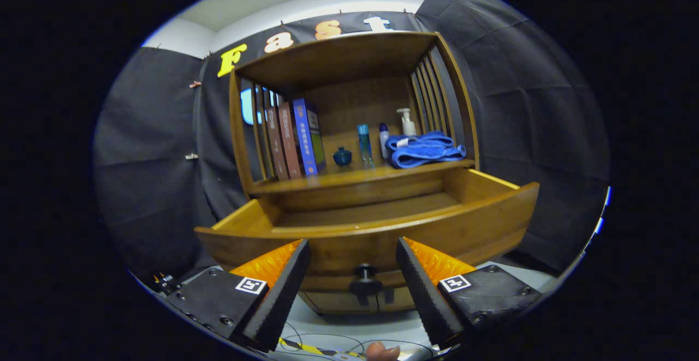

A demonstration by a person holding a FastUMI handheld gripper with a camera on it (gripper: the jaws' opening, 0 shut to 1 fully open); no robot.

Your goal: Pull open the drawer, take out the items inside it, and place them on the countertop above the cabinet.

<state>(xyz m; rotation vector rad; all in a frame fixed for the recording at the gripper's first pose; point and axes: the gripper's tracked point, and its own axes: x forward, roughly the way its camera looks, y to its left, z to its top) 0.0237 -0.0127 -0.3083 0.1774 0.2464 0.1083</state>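
I hold my fingers (353,273) spread wide and empty either side of the black round knob (365,274), backed off so I can see into the pulled-out brown wooden drawer (382,230), whose visible floor looks bare beneath the shelf top (349,178).

Lighting dim and even, from overhead; soft sheen on the drawer (377,230) front. Strong fisheye bending toward edges; centre sharp.

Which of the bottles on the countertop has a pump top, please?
The white bottle, rearmost, behind the blue cloth; the blue ones have plain caps.
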